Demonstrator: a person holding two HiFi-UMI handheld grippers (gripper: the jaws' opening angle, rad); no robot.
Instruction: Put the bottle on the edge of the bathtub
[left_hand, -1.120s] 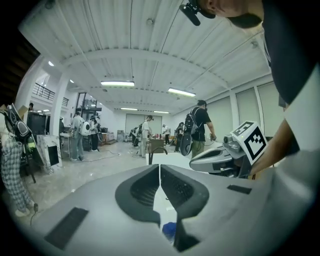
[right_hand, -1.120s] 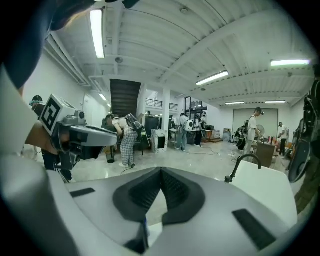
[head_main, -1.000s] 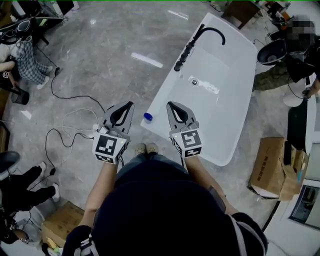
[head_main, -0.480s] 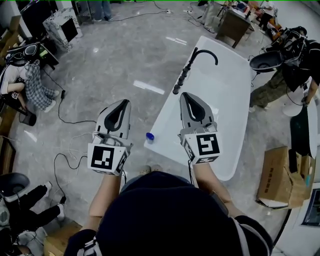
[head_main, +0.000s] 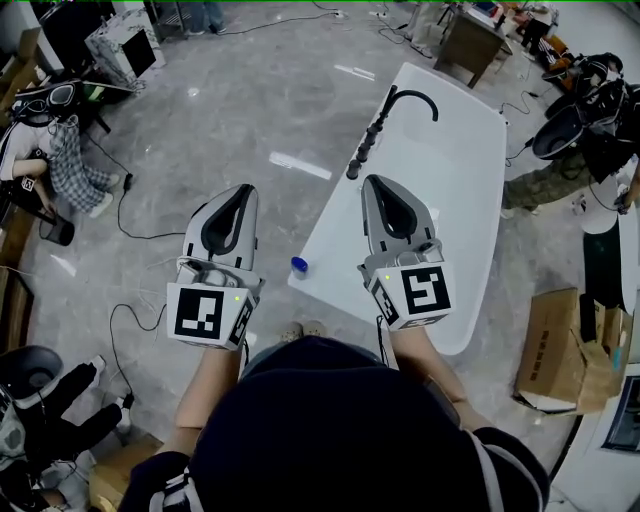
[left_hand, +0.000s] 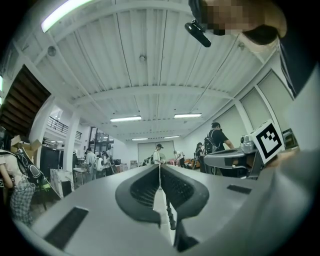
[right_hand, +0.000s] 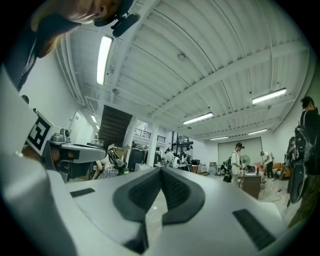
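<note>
The small bottle with a blue cap (head_main: 298, 266) stands at the lower left corner of the white bathtub (head_main: 335, 205), on its rim or just beside it; I cannot tell which. The left gripper (head_main: 243, 190) and right gripper (head_main: 372, 182) hang above, fingers together on nothing. If it is on the rim, the placing looks done; otherwise the next move calls for opening the fingers and lowering. A black curved faucet (head_main: 400, 100) sits well apart at upper centre, floor cables (head_main: 130, 232) at left, and nothing blocks the way.

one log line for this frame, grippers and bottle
left gripper: shut, empty | right gripper: shut, empty | bottle: blue cap, on bathtub rim, near corner | neither gripper touching bottle
</note>
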